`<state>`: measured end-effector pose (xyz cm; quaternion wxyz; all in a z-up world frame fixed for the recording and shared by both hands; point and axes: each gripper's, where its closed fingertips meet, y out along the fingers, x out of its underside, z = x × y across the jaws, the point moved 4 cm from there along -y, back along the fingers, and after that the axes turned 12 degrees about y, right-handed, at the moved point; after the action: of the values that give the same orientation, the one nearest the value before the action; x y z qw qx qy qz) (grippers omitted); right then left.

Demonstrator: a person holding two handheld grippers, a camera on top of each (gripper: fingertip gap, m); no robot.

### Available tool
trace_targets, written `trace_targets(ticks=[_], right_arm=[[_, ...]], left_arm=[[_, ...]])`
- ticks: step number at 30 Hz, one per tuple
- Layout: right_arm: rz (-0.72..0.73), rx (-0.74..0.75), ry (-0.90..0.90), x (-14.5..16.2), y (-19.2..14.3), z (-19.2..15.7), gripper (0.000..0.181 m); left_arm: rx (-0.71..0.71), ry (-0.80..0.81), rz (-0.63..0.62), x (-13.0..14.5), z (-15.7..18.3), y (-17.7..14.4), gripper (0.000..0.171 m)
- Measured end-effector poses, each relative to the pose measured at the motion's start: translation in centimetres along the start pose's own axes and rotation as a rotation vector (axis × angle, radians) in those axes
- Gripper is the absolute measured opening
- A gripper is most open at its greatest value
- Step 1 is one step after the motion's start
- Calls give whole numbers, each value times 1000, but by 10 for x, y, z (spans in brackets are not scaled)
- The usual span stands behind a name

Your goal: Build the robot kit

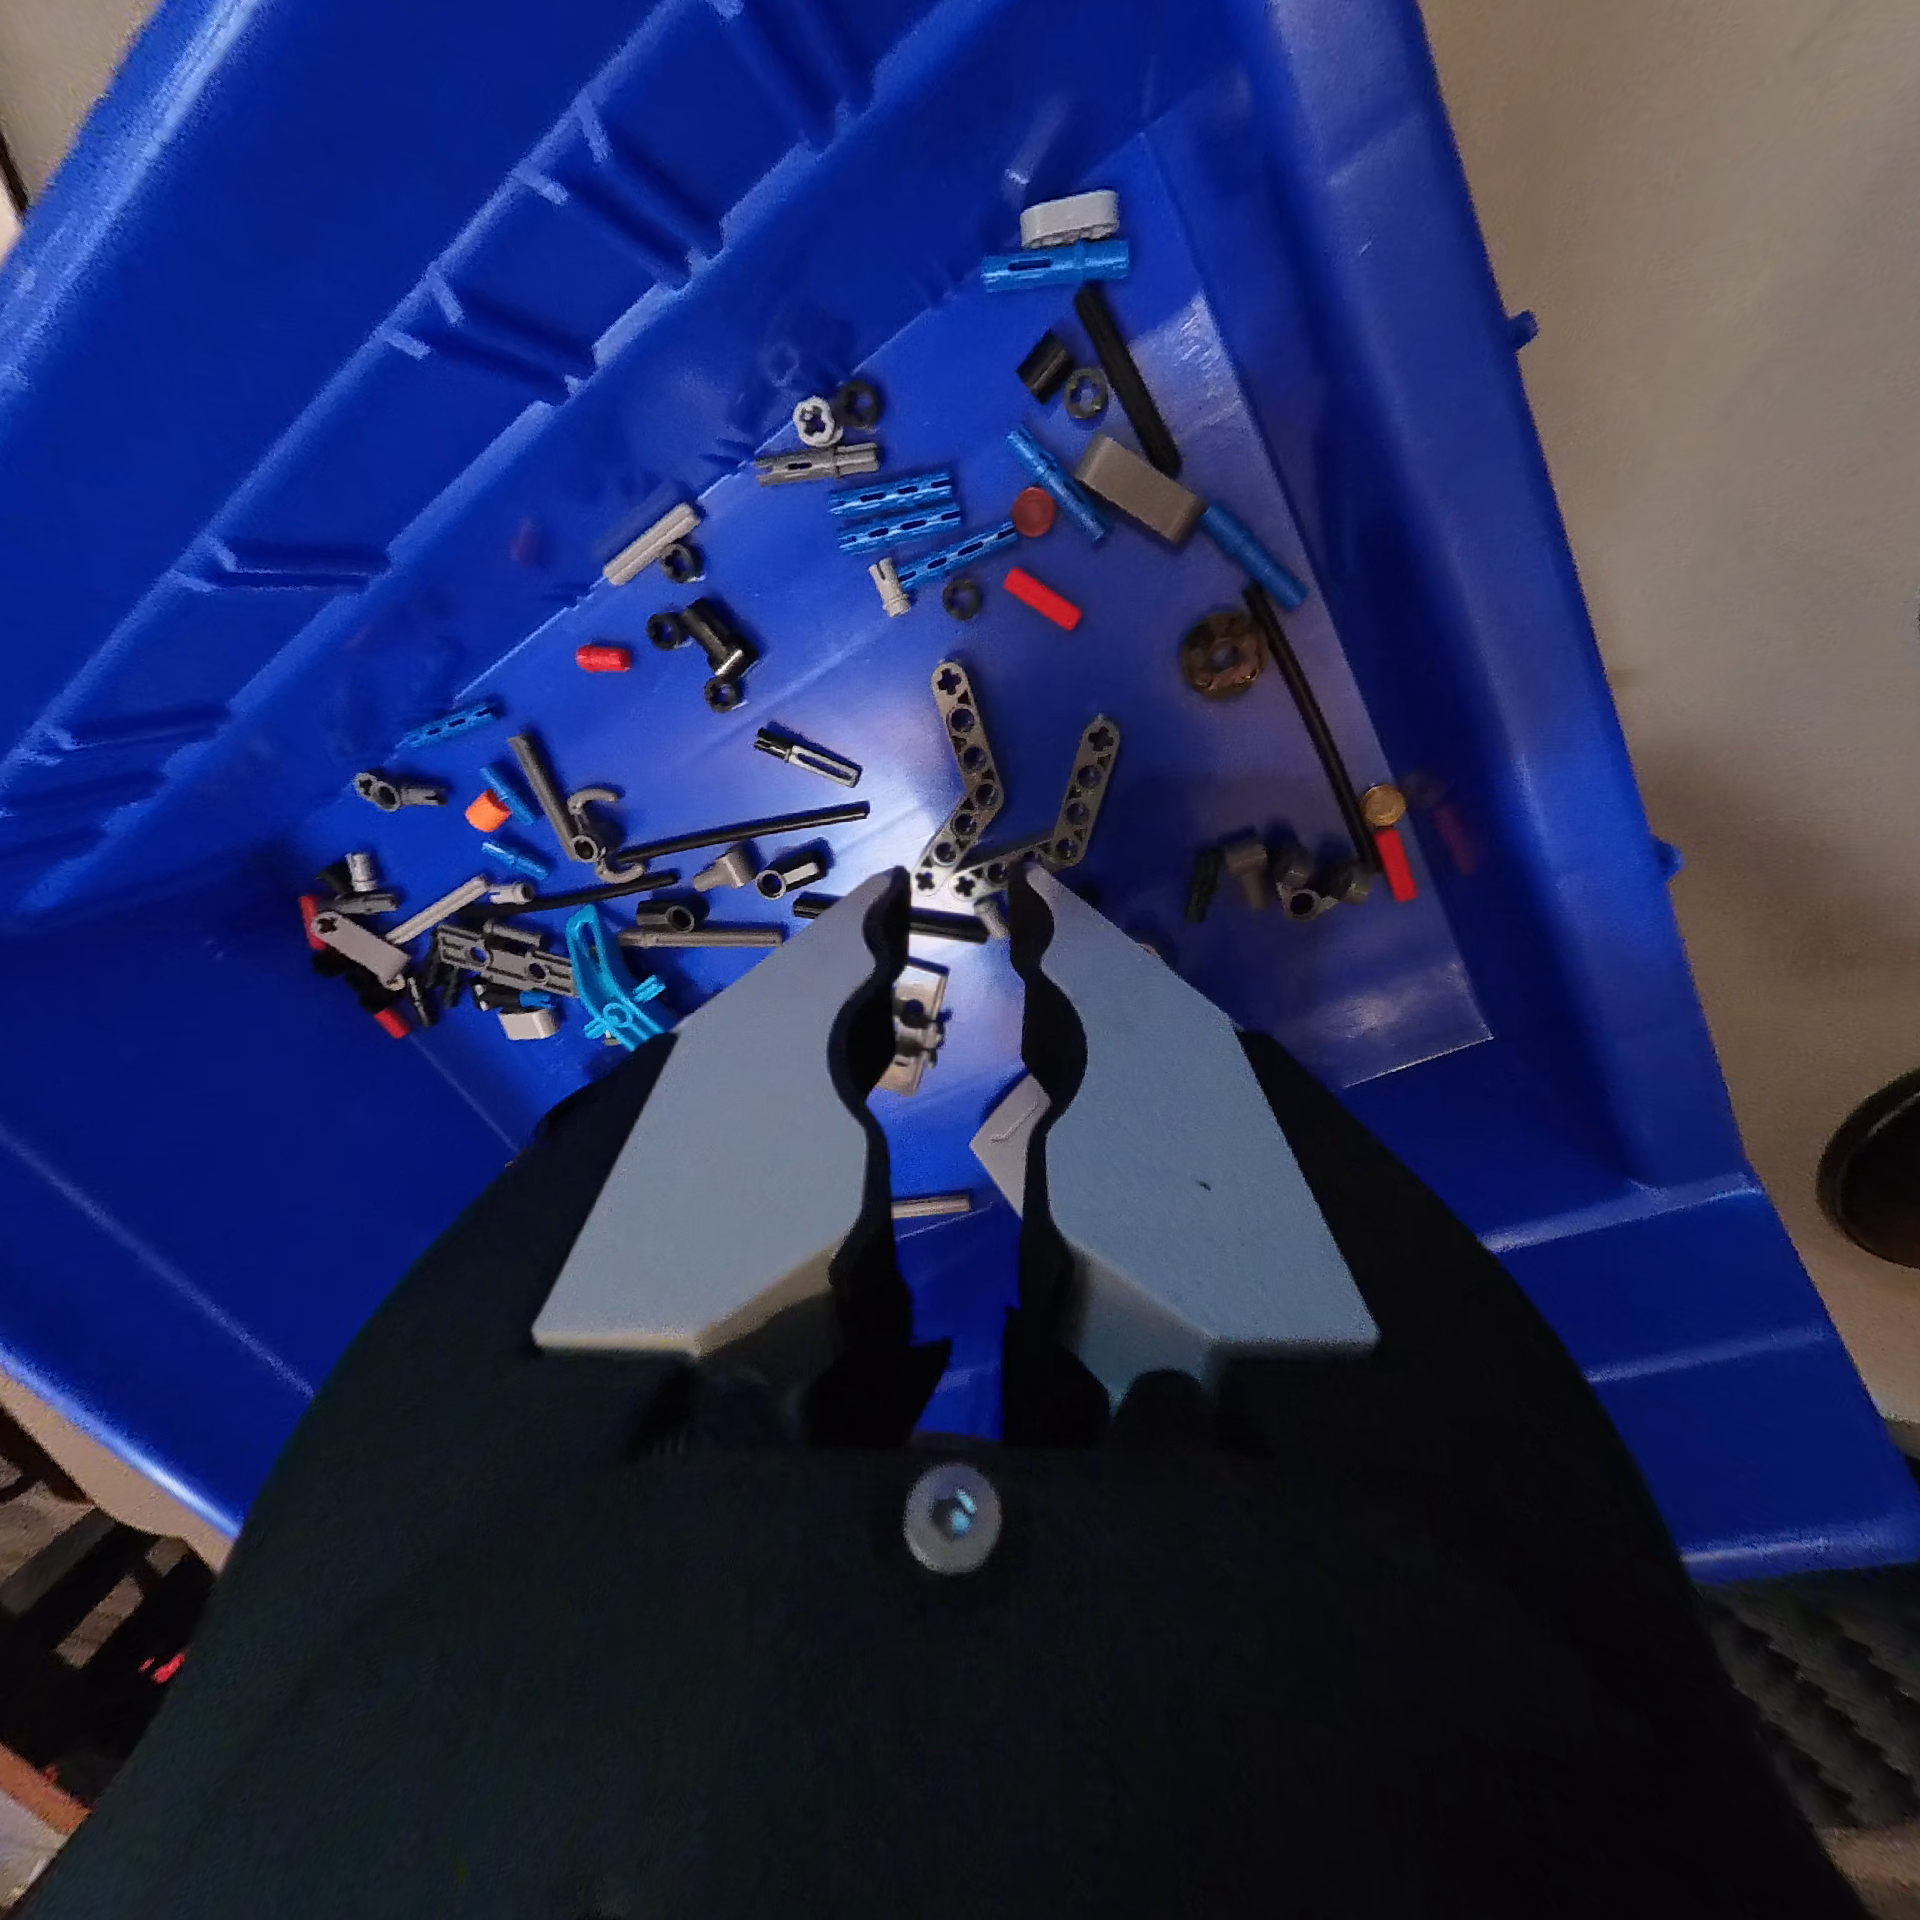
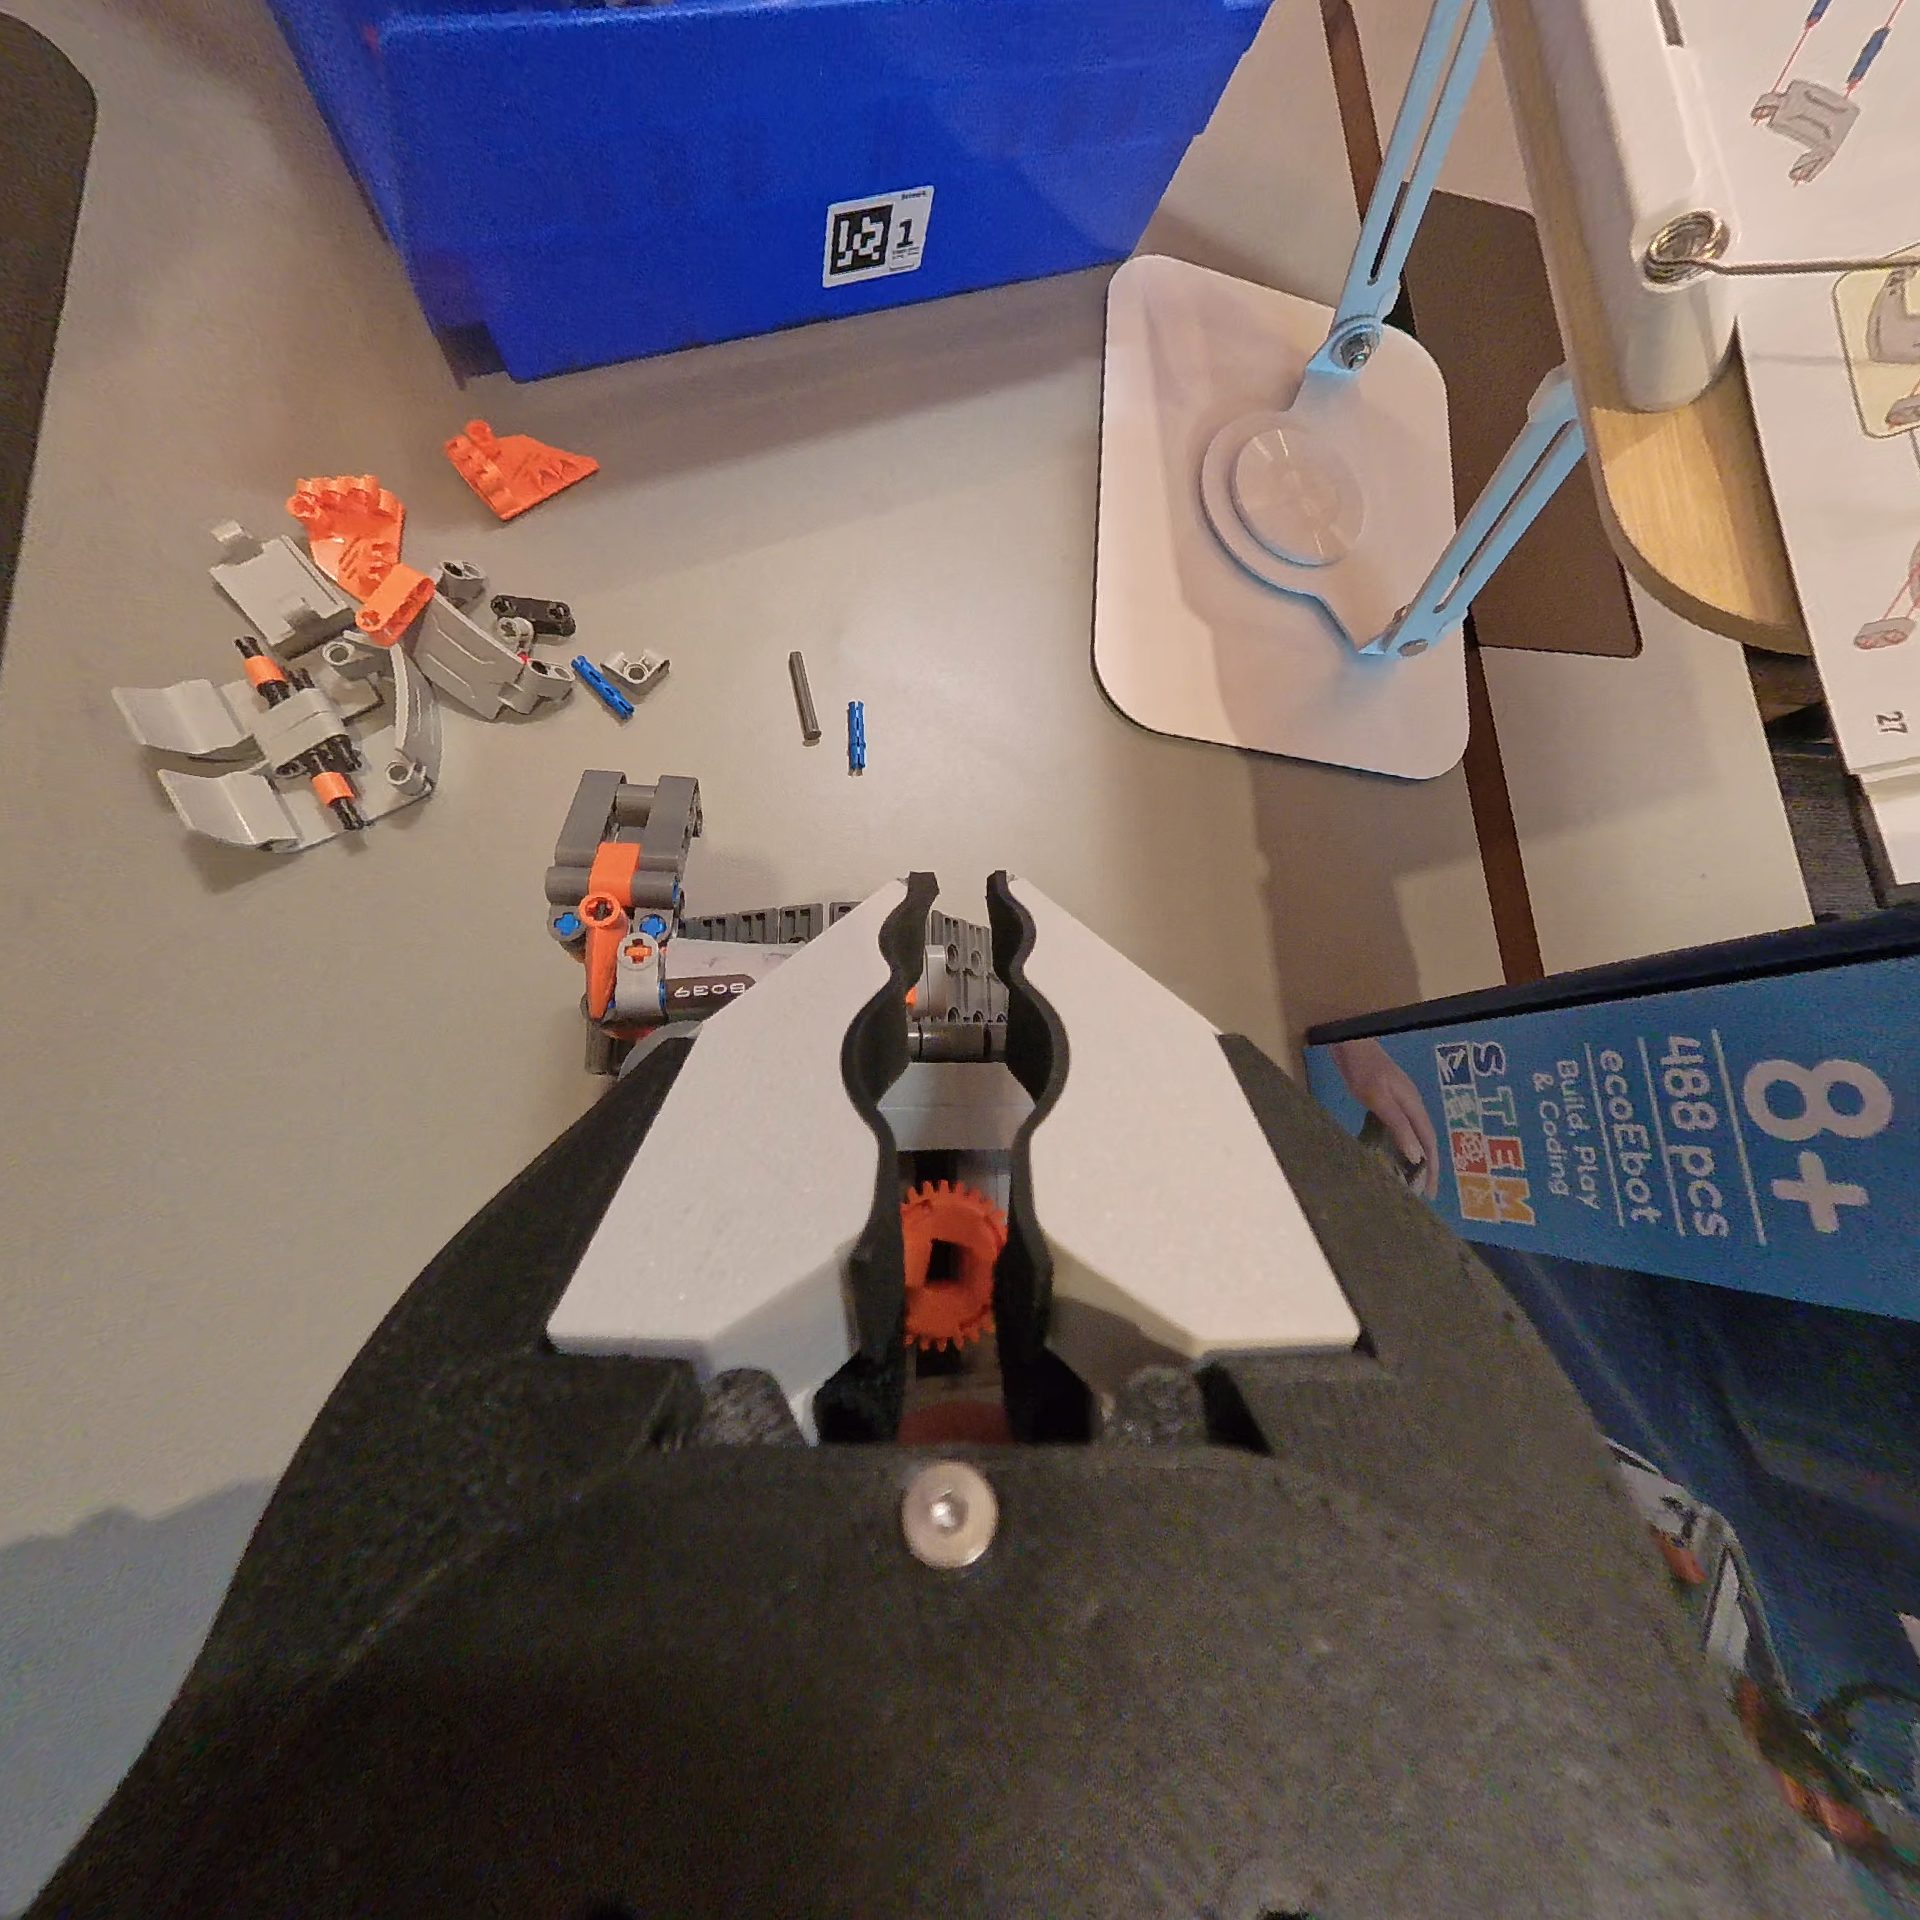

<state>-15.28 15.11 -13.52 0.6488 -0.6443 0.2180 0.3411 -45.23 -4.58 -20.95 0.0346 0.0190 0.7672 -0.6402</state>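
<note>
**Left gripper over the bin, right gripper over the model**

Left gripper (image 1: 956,894) hangs inside the blue bin (image 1: 312,436), its jaws parted by a narrow gap and nothing between them. Right at the tips sit two grey bent beams (image 1: 977,790), crossing each other at their lower ends, just beyond the fingertips. A short black pin (image 1: 945,925) lies in the gap between the tips, on the bin floor. Off to the left, a heap of grey and black parts (image 1: 457,945) with a light-blue piece (image 1: 608,971) beside it. Farther up the floor: blue pins (image 1: 899,509), a red round stud (image 1: 1034,511), a grey block (image 1: 1138,488), a bronze disc (image 1: 1224,652) and a long black axle (image 1: 1304,707) along the right wall.

Over to the right gripper (image 2: 961,883): jaws a little apart, hovering above the grey model (image 2: 634,904) on the table (image 2: 935,520). An orange gear (image 2: 951,1262) shows between the fingers, low near their base; whether the pads touch it, I cannot tell. Ahead on the table, a dark axle (image 2: 805,696) and a blue pin (image 2: 855,736) lie side by side, apart from each other. Far left, a pile of grey and orange panels (image 2: 312,665). The bin stands at the top, a white lamp base (image 2: 1278,520) to the right, a blue box (image 2: 1662,1122) at the near right.
</note>
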Motion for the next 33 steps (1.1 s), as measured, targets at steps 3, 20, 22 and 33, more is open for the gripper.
trace_targets(ticks=[3,20,22,33], right_arm=[[4,3,-2,-1,-2,0,10],[92,65,-86,-28,-36,-14,12],[98,88,-105,-33,-42,-17,12],[157,182,-221,-57,-81,-42,17]], left_arm=[[-54,-7,-6,1,-8,-8,26],[-655,-39,263,-115,-88,-115,50],[-706,-31,266,-134,-97,-125,49],[-790,-133,513,-238,-92,-142,52]])
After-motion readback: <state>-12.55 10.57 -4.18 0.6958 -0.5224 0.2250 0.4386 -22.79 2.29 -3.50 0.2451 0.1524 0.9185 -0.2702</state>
